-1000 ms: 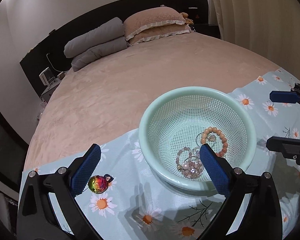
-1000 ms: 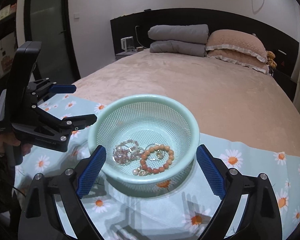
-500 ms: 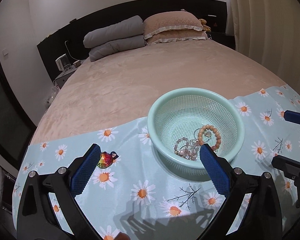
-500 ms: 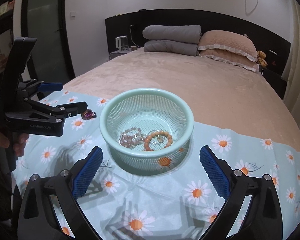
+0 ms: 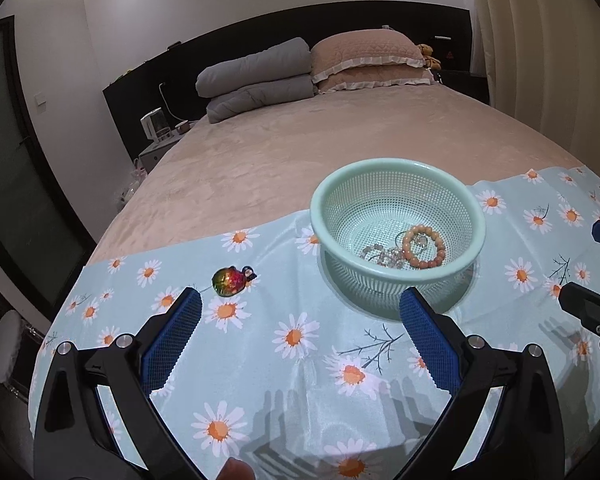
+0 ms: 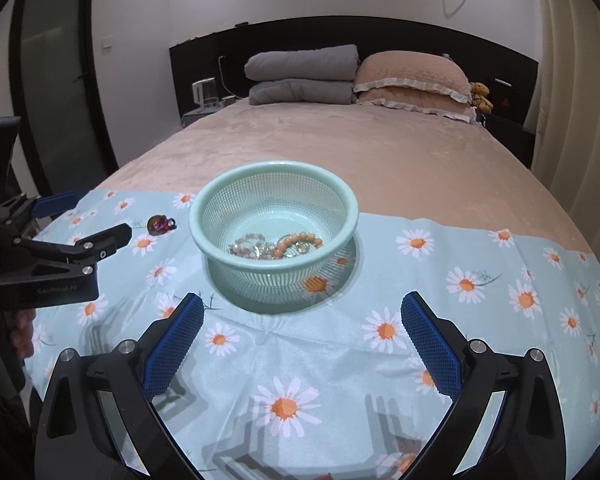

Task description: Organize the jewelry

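A mint-green mesh basket (image 5: 397,276) (image 6: 274,270) stands on a daisy-print cloth (image 5: 300,368) (image 6: 339,352). In it lie an orange bead bracelet (image 5: 423,247) (image 6: 298,241) and clear bead jewelry (image 5: 383,256) (image 6: 250,247). A rainbow-coloured pendant (image 5: 230,280) (image 6: 160,224) lies on the cloth left of the basket. My left gripper (image 5: 300,328) is open and empty, held back from the basket, with the pendant just beyond its left finger. My right gripper (image 6: 300,328) is open and empty, in front of the basket.
The cloth lies on a bed with a beige cover (image 5: 319,140). Grey and beige pillows (image 6: 359,76) lie at the headboard. A nightstand with a small appliance (image 5: 156,128) stands at the far left. Curtains (image 5: 539,48) hang on the right.
Both grippers have drawn back and away from the basket, so basket and pendant look smaller and farther. Both stay open and empty. The jewelry has not moved.
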A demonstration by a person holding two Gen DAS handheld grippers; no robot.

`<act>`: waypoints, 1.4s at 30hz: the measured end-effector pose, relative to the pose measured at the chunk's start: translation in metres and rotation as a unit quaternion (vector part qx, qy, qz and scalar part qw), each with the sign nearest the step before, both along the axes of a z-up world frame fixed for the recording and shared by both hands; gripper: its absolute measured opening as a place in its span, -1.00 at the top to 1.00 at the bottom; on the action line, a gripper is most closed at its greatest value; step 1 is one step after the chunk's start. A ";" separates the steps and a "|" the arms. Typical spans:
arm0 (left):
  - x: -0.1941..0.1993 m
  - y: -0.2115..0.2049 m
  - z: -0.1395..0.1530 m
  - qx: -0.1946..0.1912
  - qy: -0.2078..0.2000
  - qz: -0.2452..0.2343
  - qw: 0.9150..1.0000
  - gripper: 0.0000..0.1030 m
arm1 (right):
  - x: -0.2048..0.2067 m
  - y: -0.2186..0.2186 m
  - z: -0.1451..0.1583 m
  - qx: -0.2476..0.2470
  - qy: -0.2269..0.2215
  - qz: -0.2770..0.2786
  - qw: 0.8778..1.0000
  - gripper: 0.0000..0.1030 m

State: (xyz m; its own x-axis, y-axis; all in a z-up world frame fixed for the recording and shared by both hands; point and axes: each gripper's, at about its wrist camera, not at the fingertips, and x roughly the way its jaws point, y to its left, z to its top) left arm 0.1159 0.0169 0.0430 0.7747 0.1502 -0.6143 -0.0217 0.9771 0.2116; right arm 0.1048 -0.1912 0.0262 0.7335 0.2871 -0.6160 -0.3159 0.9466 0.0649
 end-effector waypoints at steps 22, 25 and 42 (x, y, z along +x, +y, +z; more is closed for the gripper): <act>-0.062 -0.018 0.017 -0.044 -0.030 -0.045 0.998 -0.89 | -0.061 -0.003 0.030 -0.026 -0.029 -0.066 0.997 -0.85; -0.065 -0.017 0.023 -0.055 -0.037 -0.054 0.996 -0.89 | -0.063 0.000 0.031 -0.040 -0.028 -0.066 0.997 -0.85; -0.070 -0.021 0.029 -0.048 -0.038 -0.060 0.996 -0.89 | -0.064 0.001 0.026 -0.063 -0.018 -0.068 0.996 -0.85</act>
